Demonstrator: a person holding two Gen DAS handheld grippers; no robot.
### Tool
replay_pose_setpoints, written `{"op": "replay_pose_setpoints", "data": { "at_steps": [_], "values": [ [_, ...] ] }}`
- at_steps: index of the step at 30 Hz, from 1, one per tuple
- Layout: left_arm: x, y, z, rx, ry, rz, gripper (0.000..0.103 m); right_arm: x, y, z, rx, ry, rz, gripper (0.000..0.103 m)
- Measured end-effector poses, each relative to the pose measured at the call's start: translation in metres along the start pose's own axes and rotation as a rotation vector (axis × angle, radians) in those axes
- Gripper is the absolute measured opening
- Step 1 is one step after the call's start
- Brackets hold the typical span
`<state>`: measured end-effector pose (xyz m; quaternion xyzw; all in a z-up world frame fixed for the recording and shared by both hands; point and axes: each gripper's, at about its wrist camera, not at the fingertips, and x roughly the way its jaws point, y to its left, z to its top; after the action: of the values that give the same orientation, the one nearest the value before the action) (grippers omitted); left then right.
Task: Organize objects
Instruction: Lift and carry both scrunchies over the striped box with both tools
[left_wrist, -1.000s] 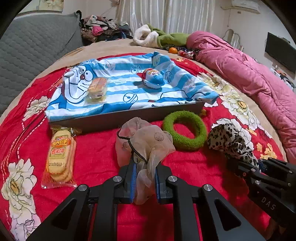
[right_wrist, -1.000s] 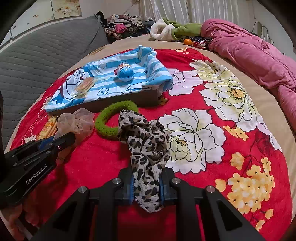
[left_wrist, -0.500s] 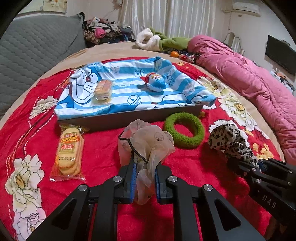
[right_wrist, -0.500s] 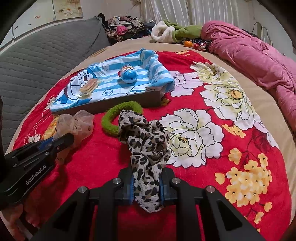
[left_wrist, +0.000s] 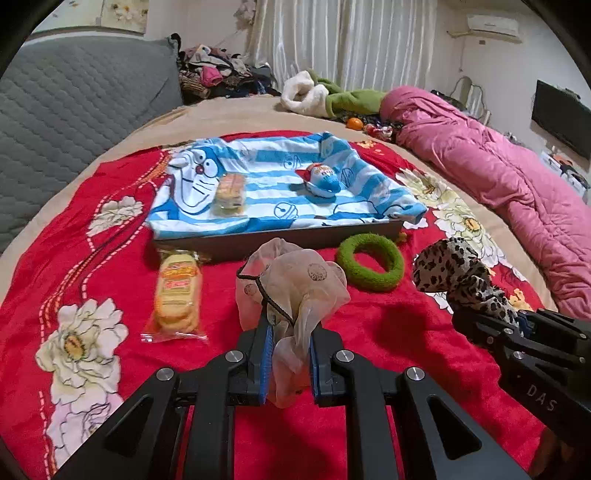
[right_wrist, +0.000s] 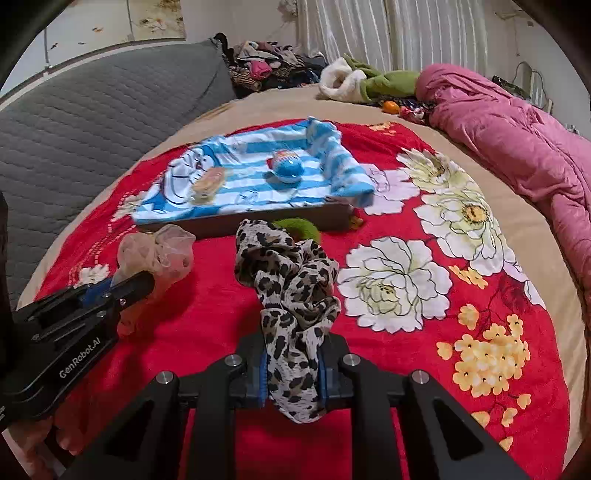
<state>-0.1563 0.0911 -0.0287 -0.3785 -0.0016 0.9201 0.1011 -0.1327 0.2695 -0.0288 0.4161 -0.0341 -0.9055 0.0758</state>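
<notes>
My left gripper (left_wrist: 287, 360) is shut on a sheer beige scrunchie (left_wrist: 291, 284), held up off the red flowered blanket. My right gripper (right_wrist: 291, 369) is shut on a leopard-print scrunchie (right_wrist: 286, 273), also lifted. Each shows in the other's view: the leopard-print scrunchie (left_wrist: 458, 273) at the right of the left wrist view, the beige scrunchie (right_wrist: 157, 251) at the left of the right wrist view. A green fuzzy ring (left_wrist: 369, 262) lies on the blanket before a dark tray (left_wrist: 280, 240) lined with a blue striped cartoon cloth (left_wrist: 280, 184). On the cloth sit a blue egg-shaped toy (left_wrist: 321, 179) and a small wrapped snack (left_wrist: 231, 194).
A packet of round biscuits (left_wrist: 177, 291) lies on the blanket left of the beige scrunchie. A pink quilt (left_wrist: 509, 184) runs along the right side of the bed. A grey padded headboard (left_wrist: 66, 110) stands at the left, and clothes are heaped at the far end.
Both grippers have risen and drawn back with their scrunchies still clamped. The tray, green ring and biscuit packet now look smaller and farther off.
</notes>
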Motion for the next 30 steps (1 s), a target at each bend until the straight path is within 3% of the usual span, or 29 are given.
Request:
{"op": "replay_pose_setpoints", "data": {
  "at_steps": [30],
  "values": [
    [-0.102,0.026,0.003,-0.014,-0.141,0.043,0.017,-0.09,0.064,0.012,-0.091,-0.153,0.025,0.02]
  ]
}}
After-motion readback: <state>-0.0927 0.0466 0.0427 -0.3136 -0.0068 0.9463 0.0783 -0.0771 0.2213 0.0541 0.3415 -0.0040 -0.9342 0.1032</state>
